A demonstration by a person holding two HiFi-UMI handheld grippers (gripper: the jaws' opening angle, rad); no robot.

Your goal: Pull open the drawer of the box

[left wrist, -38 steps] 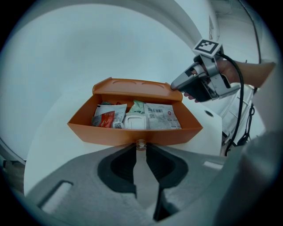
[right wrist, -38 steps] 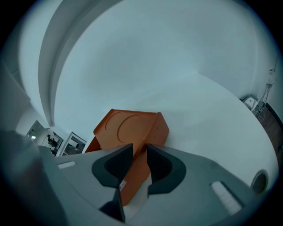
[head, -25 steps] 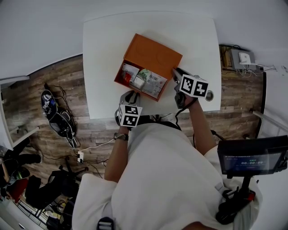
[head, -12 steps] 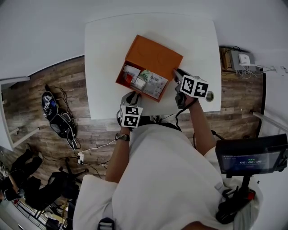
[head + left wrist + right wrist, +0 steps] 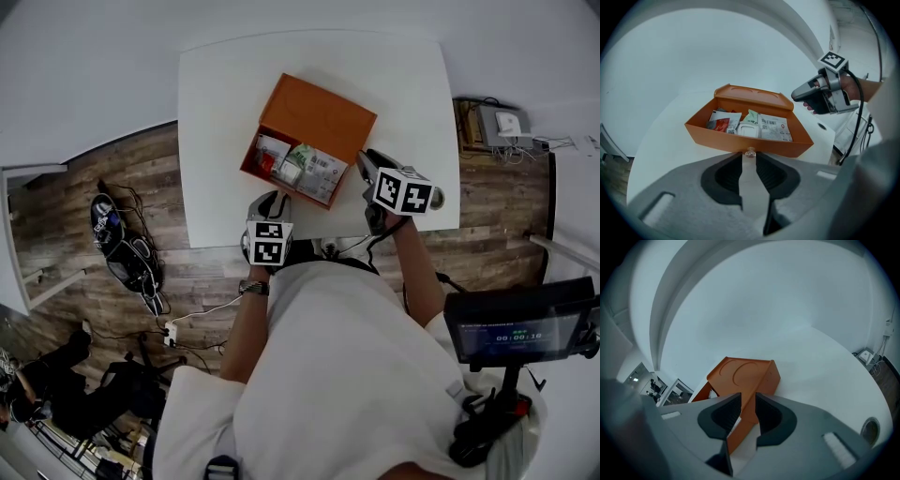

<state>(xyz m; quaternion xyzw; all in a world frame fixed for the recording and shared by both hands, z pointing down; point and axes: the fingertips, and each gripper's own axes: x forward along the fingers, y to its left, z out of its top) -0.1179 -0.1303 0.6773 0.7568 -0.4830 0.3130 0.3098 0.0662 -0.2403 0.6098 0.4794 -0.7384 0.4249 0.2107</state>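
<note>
An orange box (image 5: 323, 114) lies on the white table (image 5: 225, 103), its drawer (image 5: 717, 137) pulled out toward me and showing several packets (image 5: 314, 171). My left gripper (image 5: 277, 199) sits at the drawer's front wall, its jaws (image 5: 749, 157) shut on the small clear knob (image 5: 750, 152). My right gripper (image 5: 364, 161) is at the box's right corner. In the right gripper view its jaws (image 5: 748, 404) are closing a little, with the orange side wall (image 5: 740, 427) running in the gap between them. I see no pad pressing on that wall.
A round cable hole (image 5: 435, 200) is in the table near the right gripper. The table's near edge runs just below both grippers. A screen on a stand (image 5: 520, 323) is at my right, and cables (image 5: 127, 244) lie on the wooden floor at left.
The right gripper has drifted slightly toward me and leftward. The box, the drawer and the left gripper stay where they were.
</note>
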